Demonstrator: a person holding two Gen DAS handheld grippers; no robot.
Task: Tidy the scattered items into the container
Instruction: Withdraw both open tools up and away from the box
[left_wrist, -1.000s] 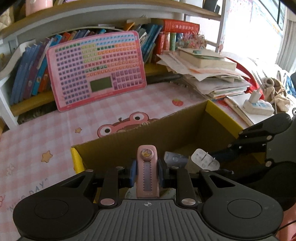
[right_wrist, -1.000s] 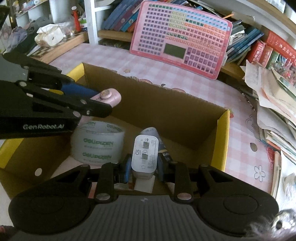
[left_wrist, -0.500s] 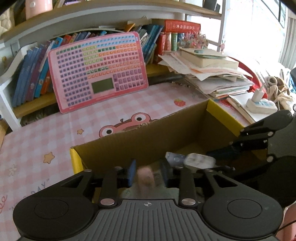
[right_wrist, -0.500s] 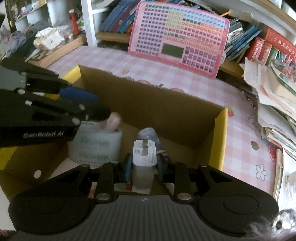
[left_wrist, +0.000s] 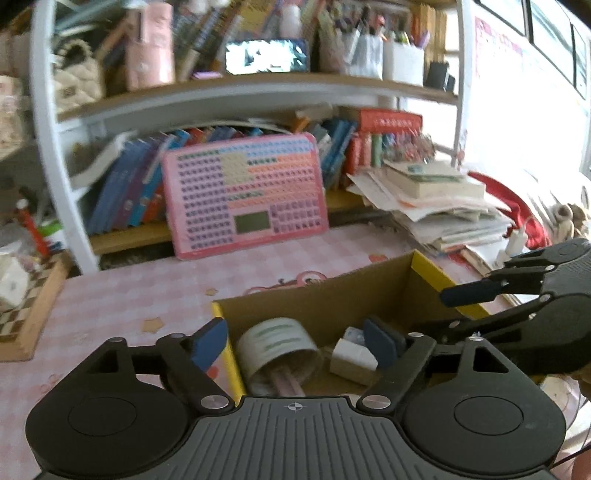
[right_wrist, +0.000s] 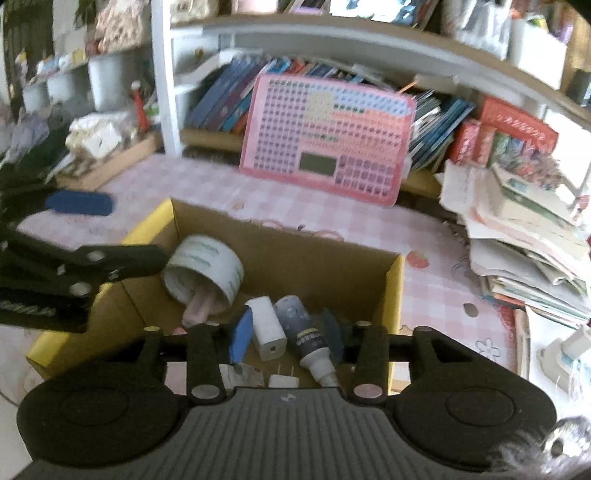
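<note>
Both the left gripper (left_wrist: 295, 341) and right gripper (right_wrist: 286, 332) hang released above the cardboard box (right_wrist: 393, 291). Inside lie a tape roll (right_wrist: 205, 267) (tilted), white charger (right_wrist: 266, 328) and small bottle (right_wrist: 306, 334).

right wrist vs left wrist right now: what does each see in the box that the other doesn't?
Right wrist only: dark dropper bottle lying beside the white charger, and a second plug at the near edge.
Left wrist only: chessboard on the table's left.
Both: cardboard box, tape roll tipped over the pink item, pink keyboard toy, both grippers open, left gripper and right gripper.
</note>
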